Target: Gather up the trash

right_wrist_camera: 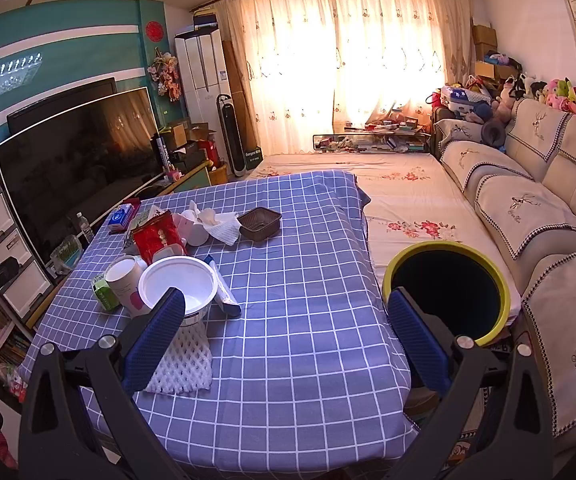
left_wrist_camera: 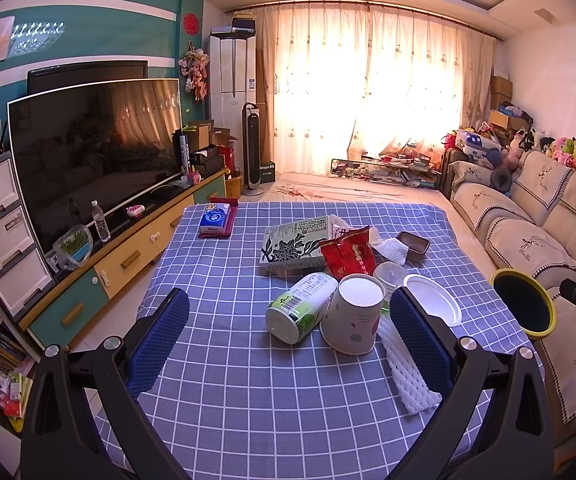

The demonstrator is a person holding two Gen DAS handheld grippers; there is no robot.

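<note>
We hold both grippers, left [left_wrist_camera: 288, 334] and right [right_wrist_camera: 286, 334], spread wide and empty above the checked tablecloth [left_wrist_camera: 228, 400]. Trash clusters mid-table: paper cup [left_wrist_camera: 354, 314], green can [left_wrist_camera: 300, 312], carton [left_wrist_camera: 294, 246] with Chinese print. The yellow-rimmed bin [right_wrist_camera: 448, 290] stands beside the table.

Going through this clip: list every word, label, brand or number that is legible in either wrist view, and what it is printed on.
"栀晓绿": large characters on the white milk-tea carton with black flower print.
"Vinda", only roughly legible: blue tissue pack at the far table corner.
"Deegoo", roughly: green box by the black tower fan.
Barcode, digits unreadable: green-and-white drink cup lying on its side.
Red snack bag, paper cup, sofa cover embroidery, wall pictures: print too small or blurred.
</note>
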